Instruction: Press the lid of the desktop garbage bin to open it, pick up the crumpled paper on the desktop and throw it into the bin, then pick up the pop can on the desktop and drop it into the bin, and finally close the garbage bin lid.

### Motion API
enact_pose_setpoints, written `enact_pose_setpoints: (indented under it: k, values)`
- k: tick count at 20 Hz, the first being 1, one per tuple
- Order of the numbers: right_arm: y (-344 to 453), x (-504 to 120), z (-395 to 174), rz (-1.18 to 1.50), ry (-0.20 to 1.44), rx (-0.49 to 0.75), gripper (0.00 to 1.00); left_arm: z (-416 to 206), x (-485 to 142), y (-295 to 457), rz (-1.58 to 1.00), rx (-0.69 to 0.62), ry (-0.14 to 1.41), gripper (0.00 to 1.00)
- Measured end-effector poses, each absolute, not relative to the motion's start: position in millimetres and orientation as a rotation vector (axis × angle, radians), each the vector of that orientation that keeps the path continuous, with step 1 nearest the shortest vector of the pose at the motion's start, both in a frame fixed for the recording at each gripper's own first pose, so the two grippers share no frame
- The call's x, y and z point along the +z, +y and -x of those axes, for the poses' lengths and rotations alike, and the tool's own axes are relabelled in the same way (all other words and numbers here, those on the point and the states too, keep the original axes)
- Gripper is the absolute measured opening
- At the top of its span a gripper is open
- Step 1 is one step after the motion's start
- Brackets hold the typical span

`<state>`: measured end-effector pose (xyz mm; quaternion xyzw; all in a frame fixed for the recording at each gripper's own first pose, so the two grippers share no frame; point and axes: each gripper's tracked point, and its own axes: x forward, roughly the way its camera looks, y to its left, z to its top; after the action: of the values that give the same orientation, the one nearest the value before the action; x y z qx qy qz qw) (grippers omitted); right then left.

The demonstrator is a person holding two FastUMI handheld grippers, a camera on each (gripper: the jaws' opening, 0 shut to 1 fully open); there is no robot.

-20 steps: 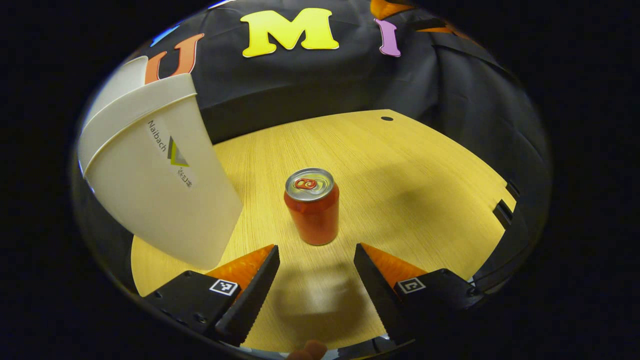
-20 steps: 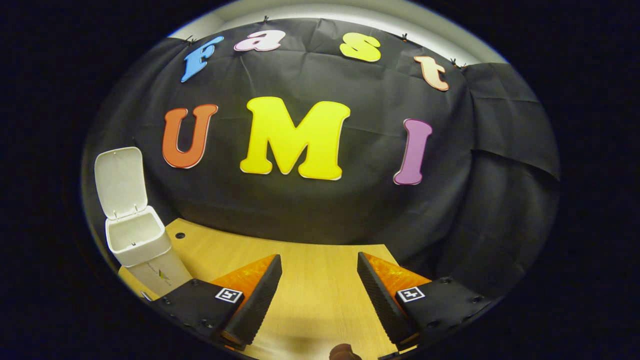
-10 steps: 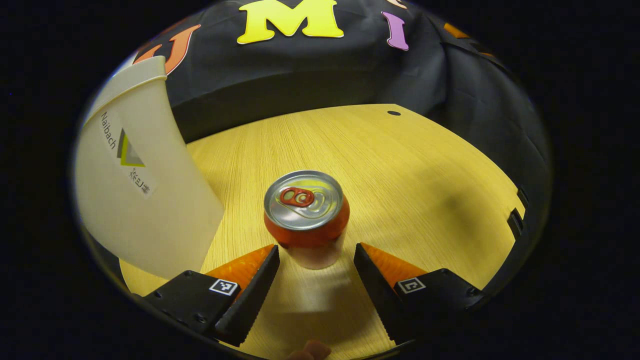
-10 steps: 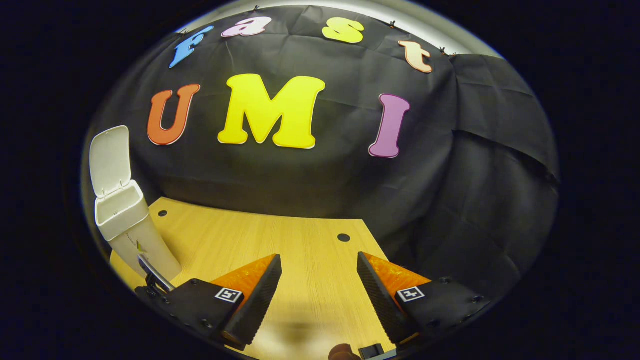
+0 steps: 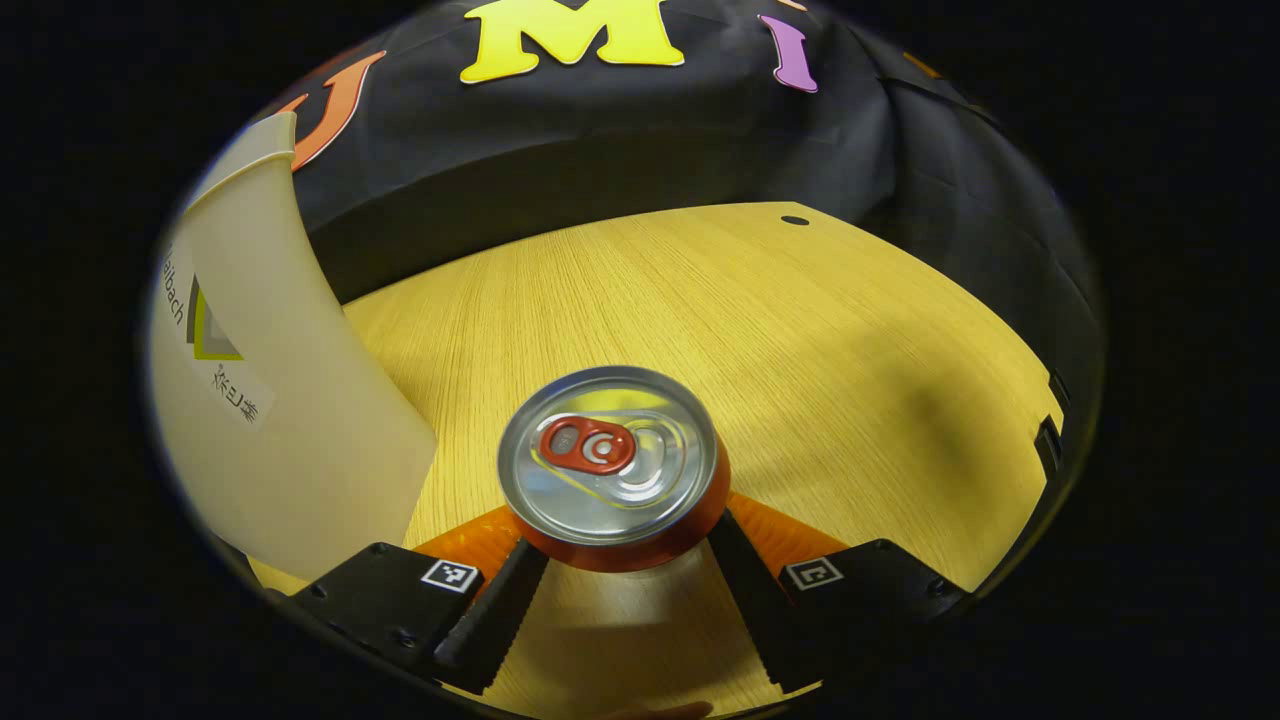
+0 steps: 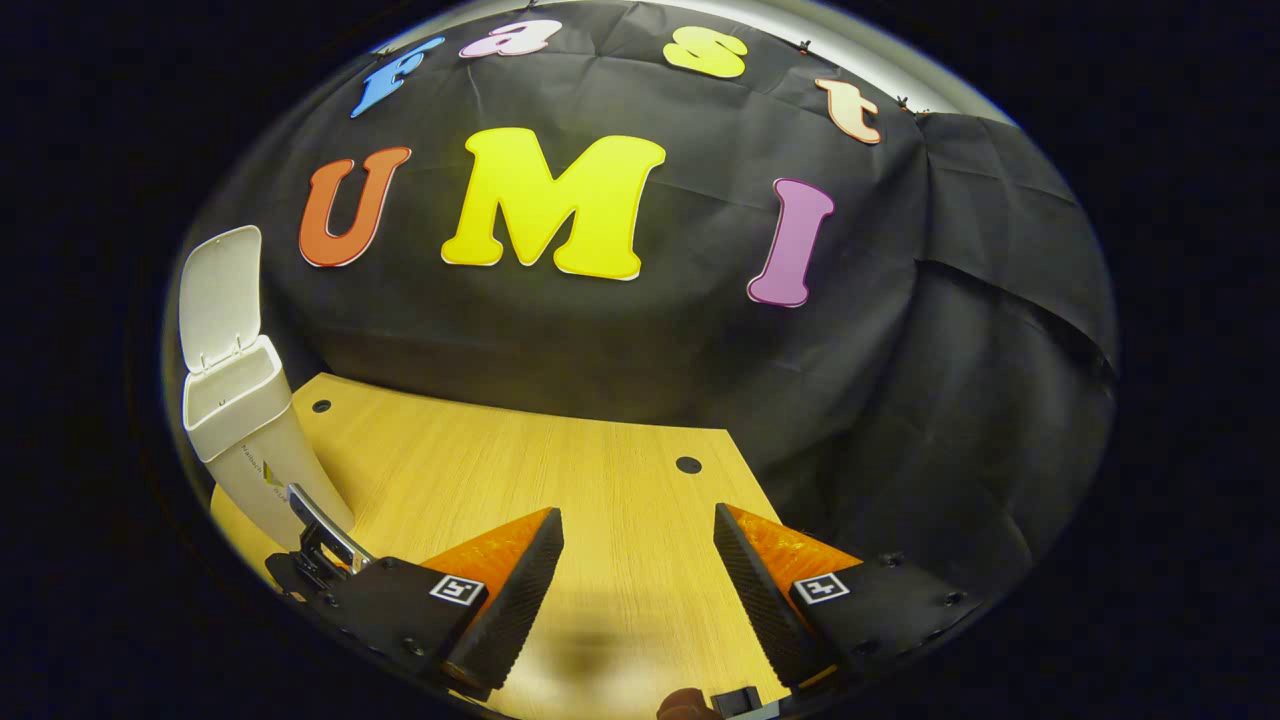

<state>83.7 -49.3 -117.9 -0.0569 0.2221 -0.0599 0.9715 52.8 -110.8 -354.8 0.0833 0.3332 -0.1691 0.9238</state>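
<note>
An orange pop can (image 5: 610, 465) with a silver top stands upright on the wooden desktop (image 5: 800, 330). It sits between the two fingers of my left gripper (image 5: 625, 545), which straddles it from close above and behind. The jaws are still spread, and the can's rim hides their tips. The white garbage bin (image 5: 270, 430) rises just left of the can. In the right gripper view the bin (image 6: 245, 430) stands at the far left with its lid (image 6: 218, 290) swung up. My right gripper (image 6: 638, 525) hovers open over bare wood, holding nothing.
The black cloth wall closes off the back of the desktop. Small round holes (image 6: 688, 464) mark the tabletop near its far edge. The desk's right edge (image 5: 1040, 440) lies well away from the can. Part of the other gripper's body (image 6: 320, 530) shows beside the bin's base.
My left gripper has moved down and forward until the can sits between its fingers. The right gripper has tilted slightly downward, bringing more tabletop into view, and stays open.
</note>
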Motion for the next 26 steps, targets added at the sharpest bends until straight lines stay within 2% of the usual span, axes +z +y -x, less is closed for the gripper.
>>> enact_pose_setpoints:
  k: [4, 7, 18, 26]
  values:
    - [-50.3, -127.2, -77.3, 0.11, 0.466, -0.11, 0.96, -54.7, -351.2, -104.5, -0.152, -0.358, 0.687, 0.87]
    - [-54.6, -131.7, -73.3, 0.098, 0.474, -0.11, 0.96, -54.7, -338.4, -106.9, -0.149, -0.354, 0.672, 0.87]
    - [-82.8, -145.6, -53.6, 0.024, 0.475, -0.143, 0.96, -48.2, -183.7, -113.1, -0.104, -0.339, 0.606, 0.86]
    - [-92.5, -118.2, -49.6, -0.045, 0.435, -0.163, 0.96, -58.0, -87.2, -93.9, -0.052, -0.284, 0.566, 0.86]
